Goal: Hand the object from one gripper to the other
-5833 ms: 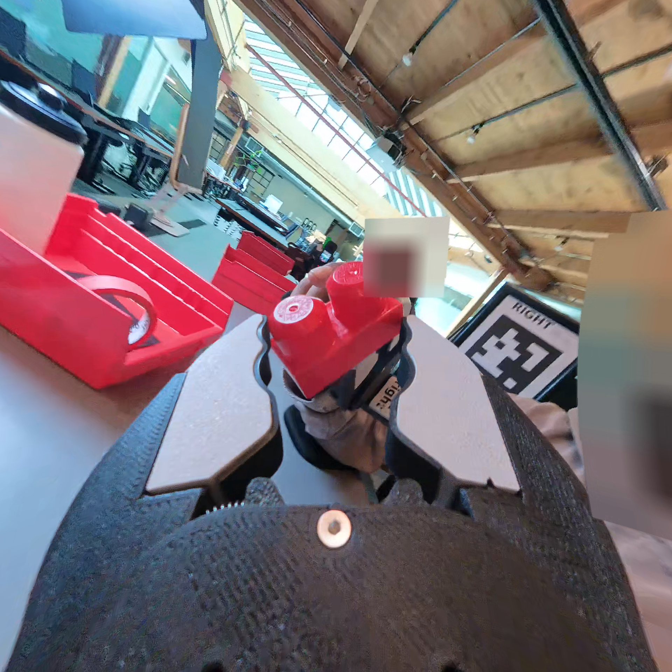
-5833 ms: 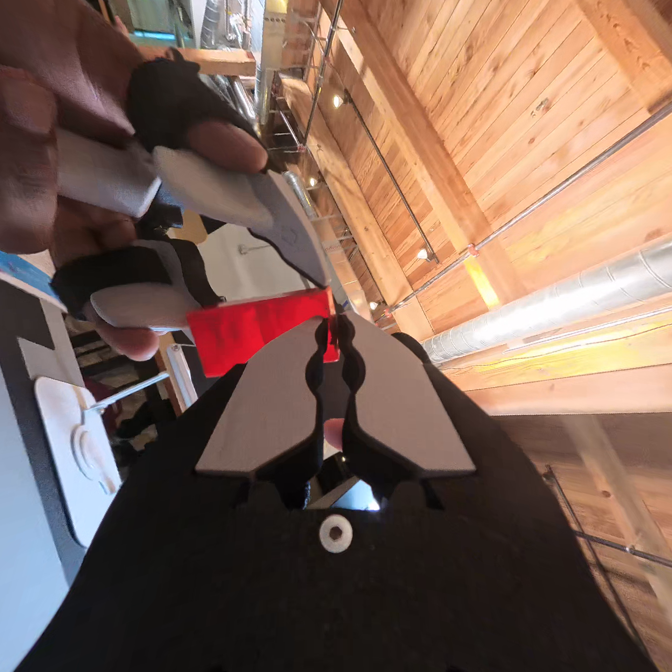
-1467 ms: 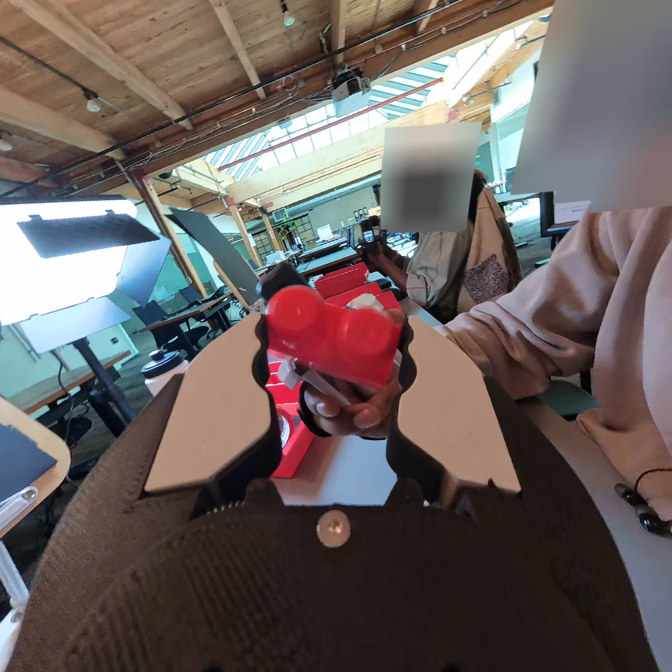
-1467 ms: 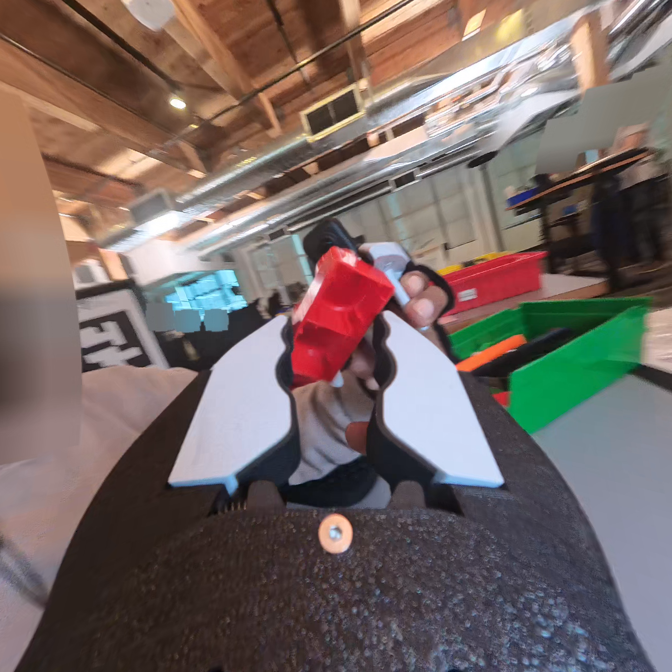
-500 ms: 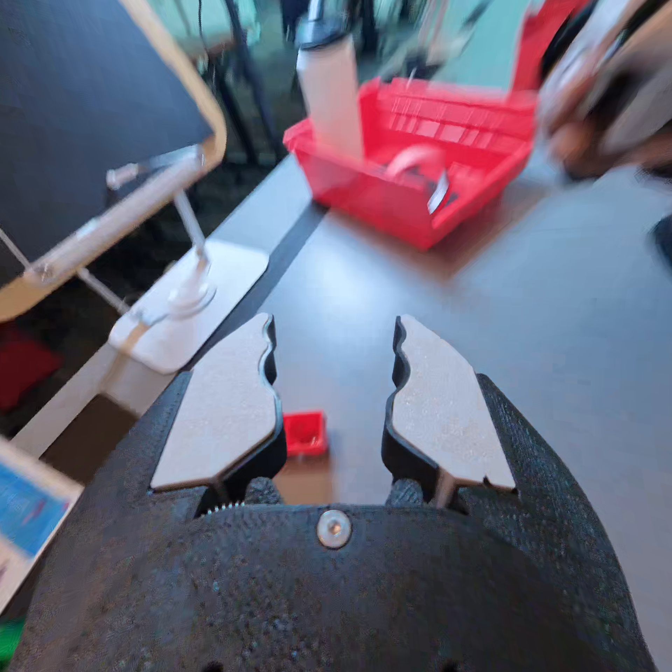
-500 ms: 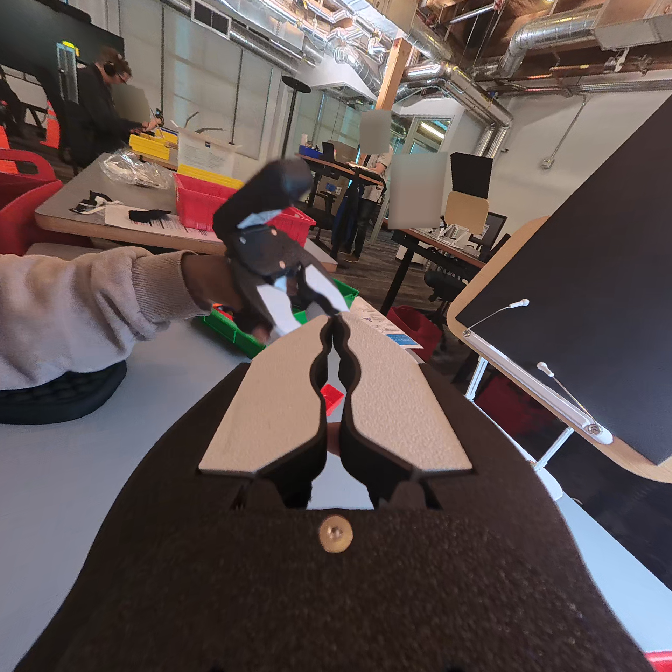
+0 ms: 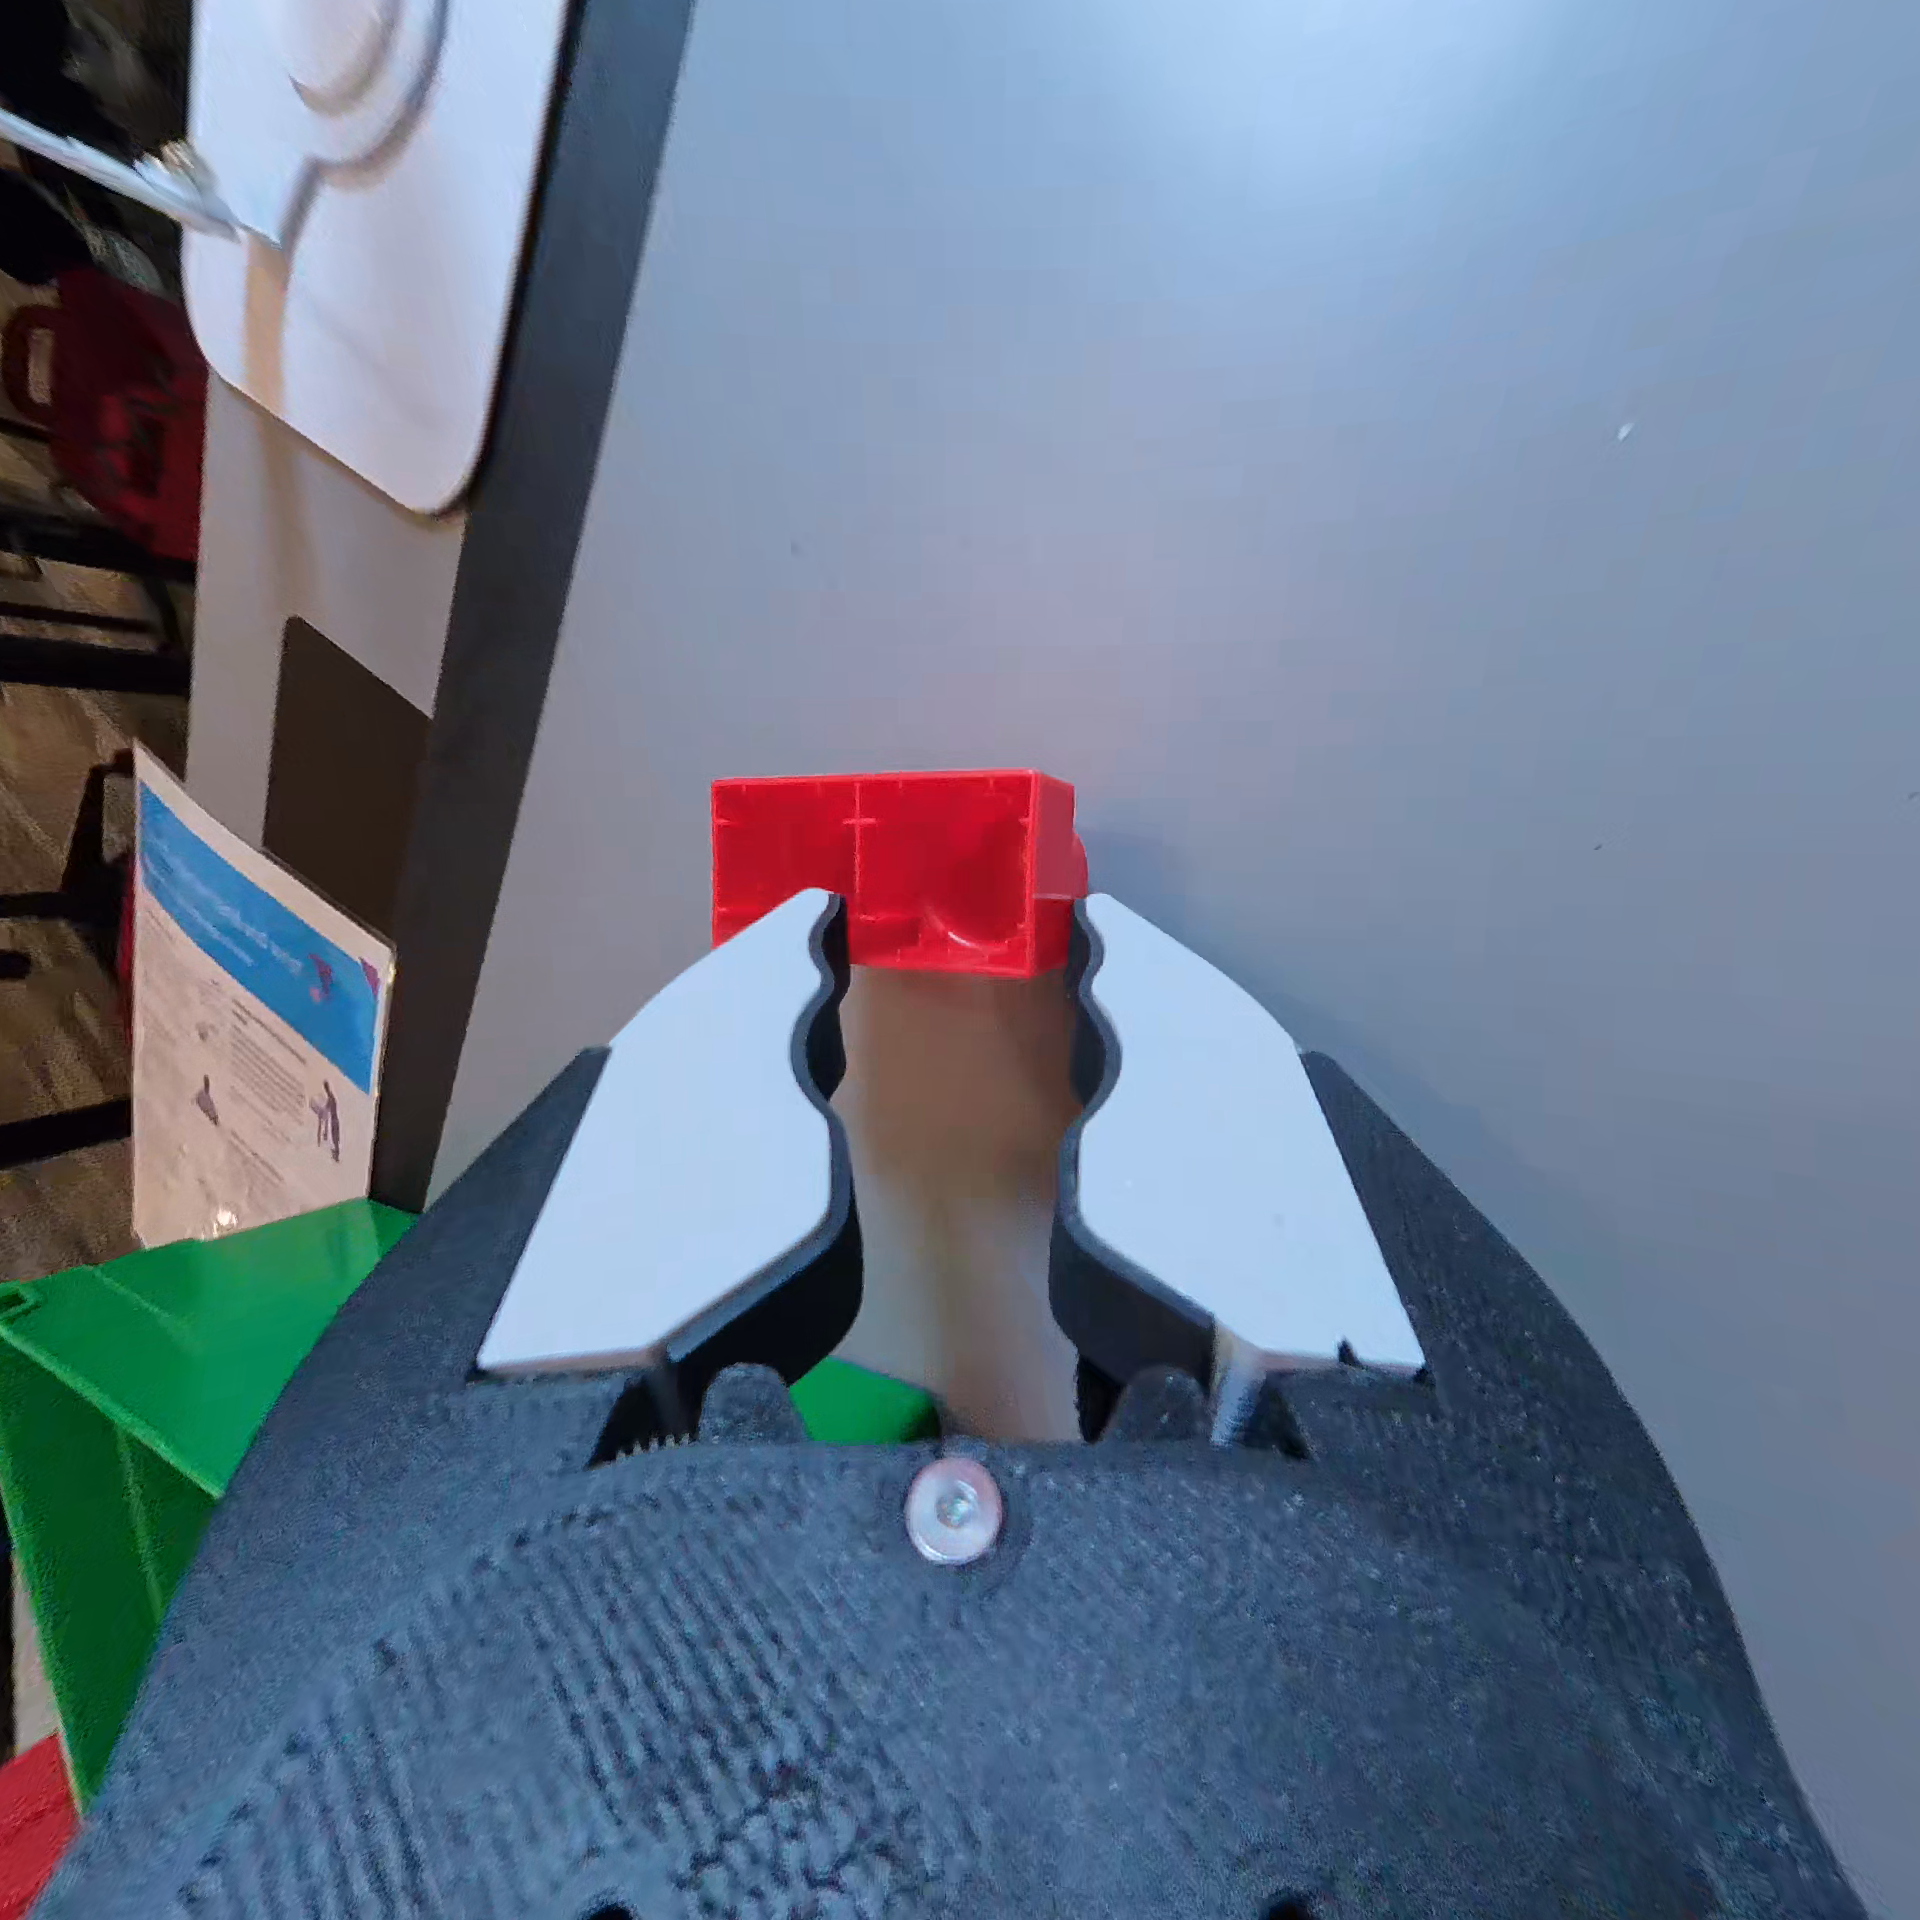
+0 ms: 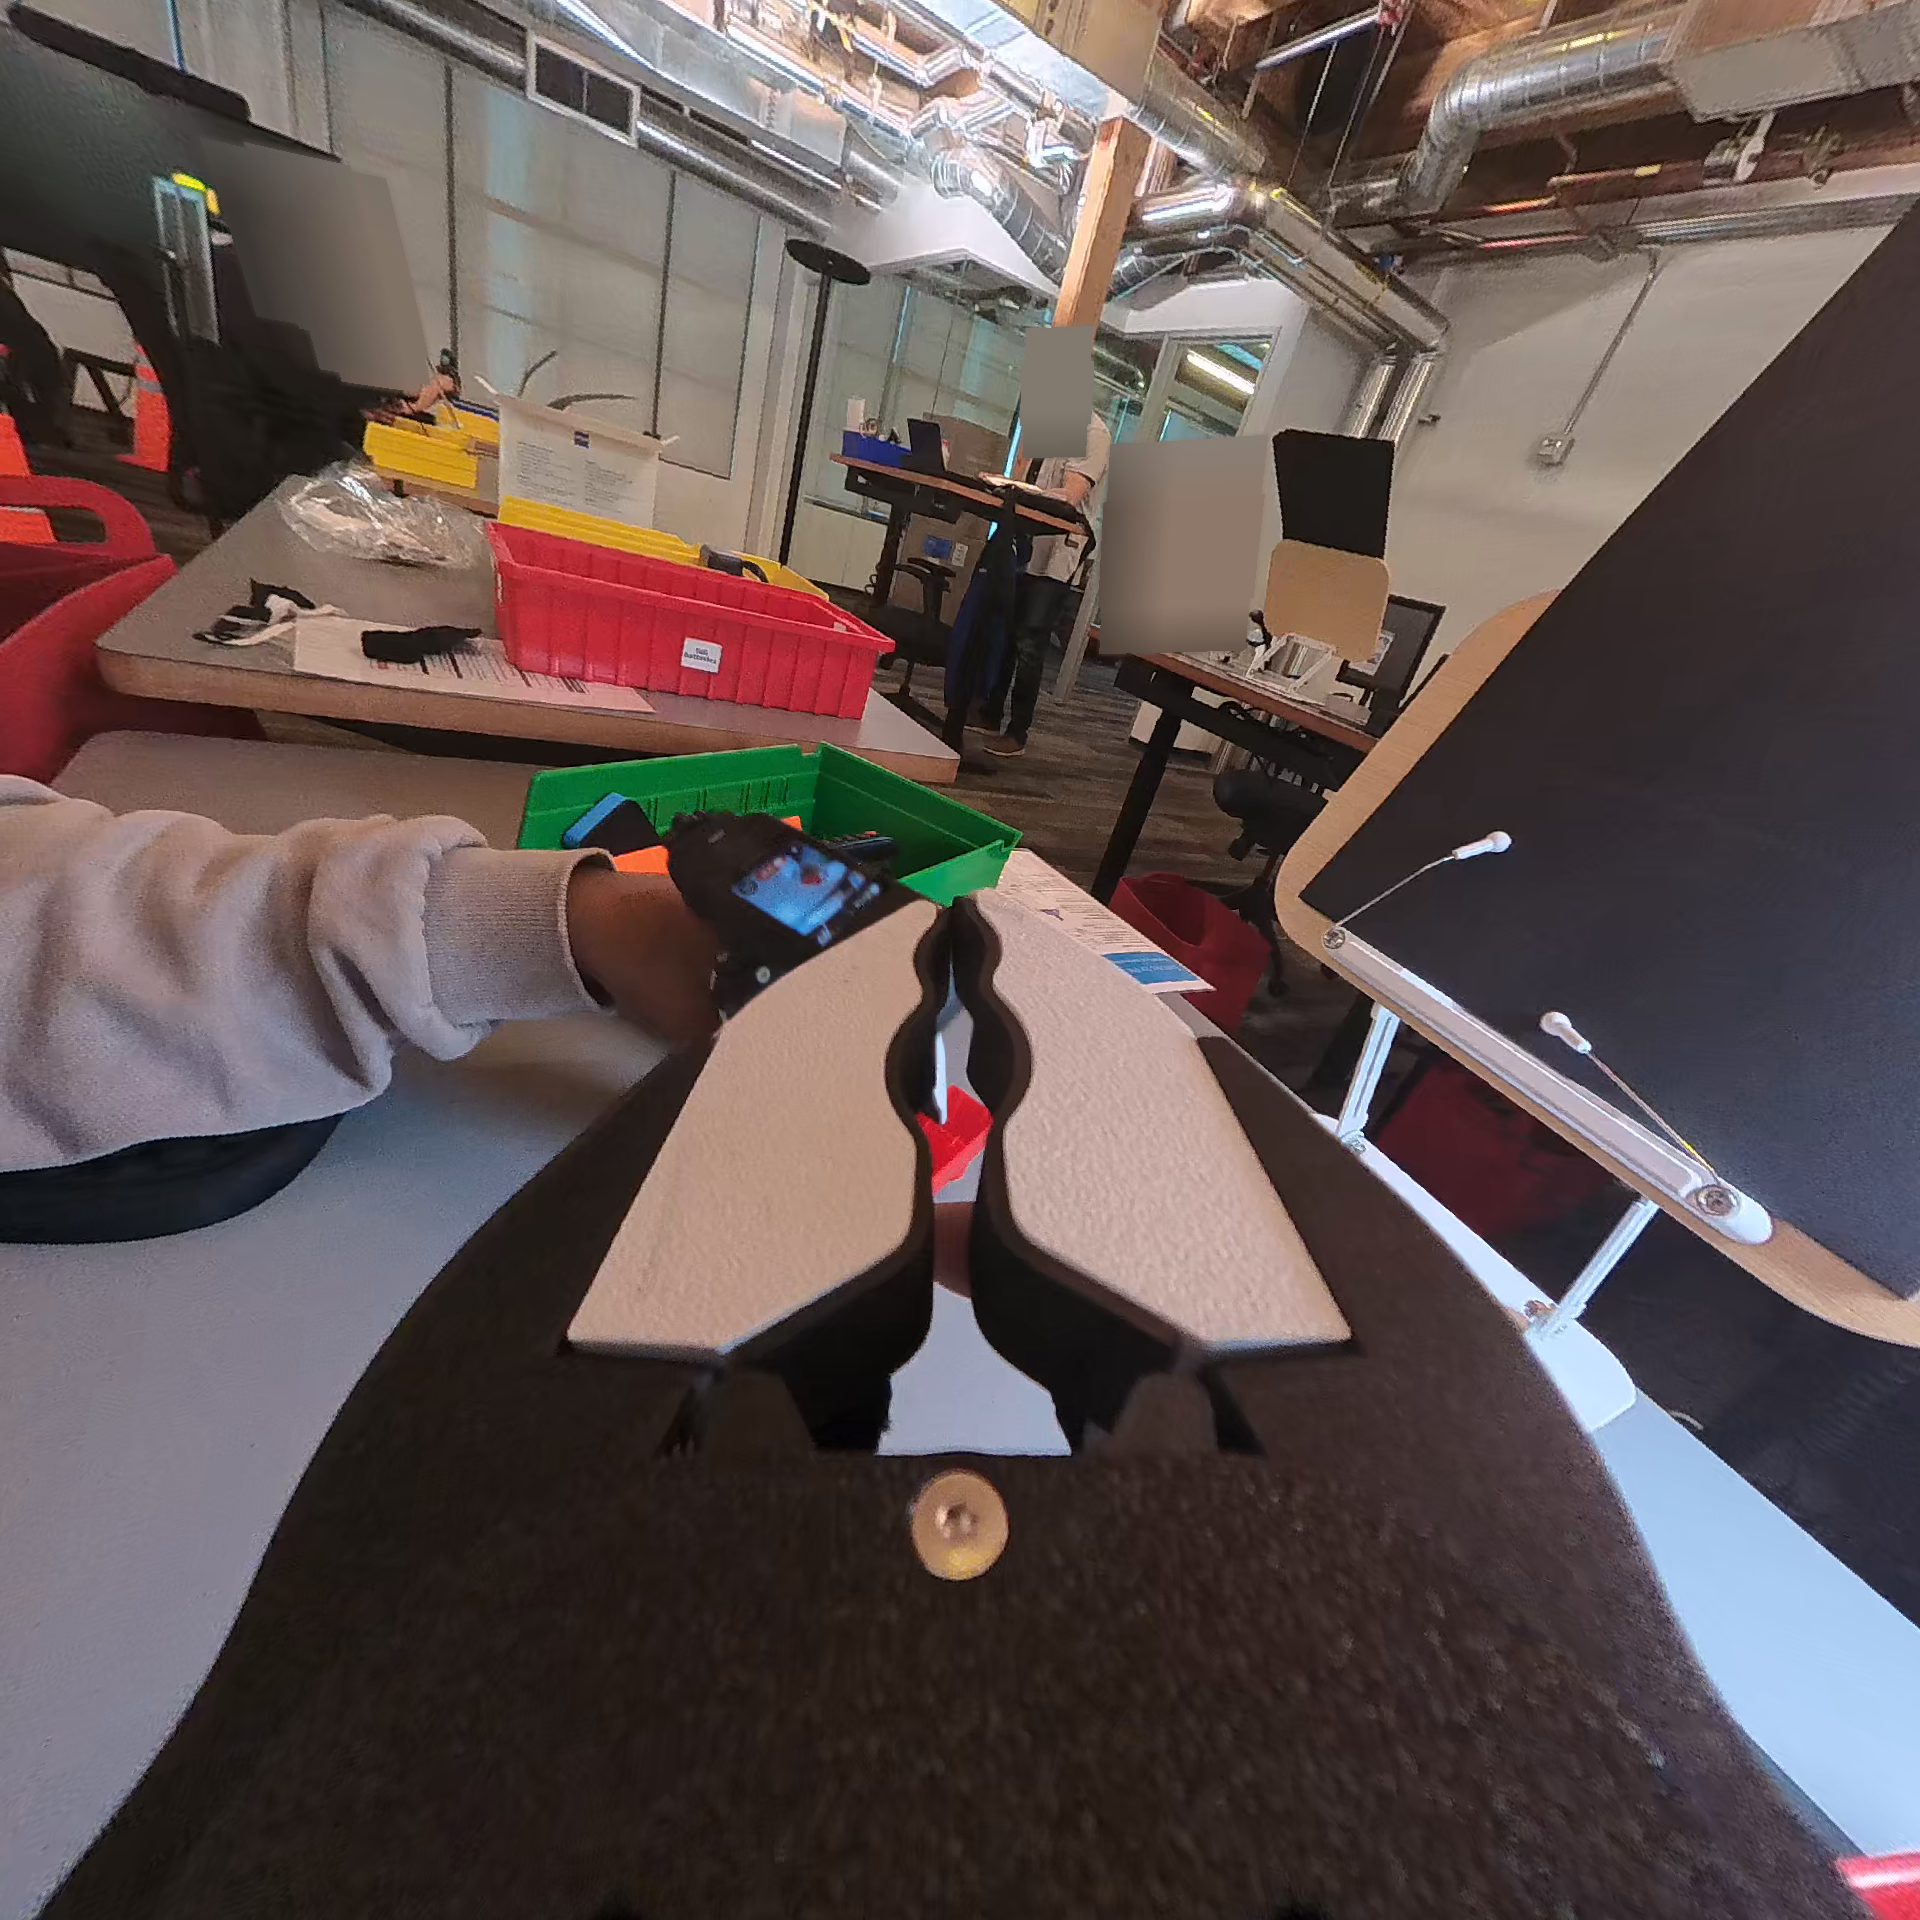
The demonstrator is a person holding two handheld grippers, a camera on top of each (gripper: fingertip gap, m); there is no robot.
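Left gripper [image 7: 954,914] straddles red brick [image 7: 891,871]; printed leaflet [image 7: 249,1023] nearby

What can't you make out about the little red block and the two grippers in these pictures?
- Red block: left wrist view shows only its hollow underside; whether the left gripper grips it or only frames it is unclear.
- Right wrist view: the shut right gripper hides most of the block.
- Green bin: contents partly hidden by the person's hand.

Right tool [image 8: 951,940] closed, empty; red block [image 8: 954,1138] beyond.
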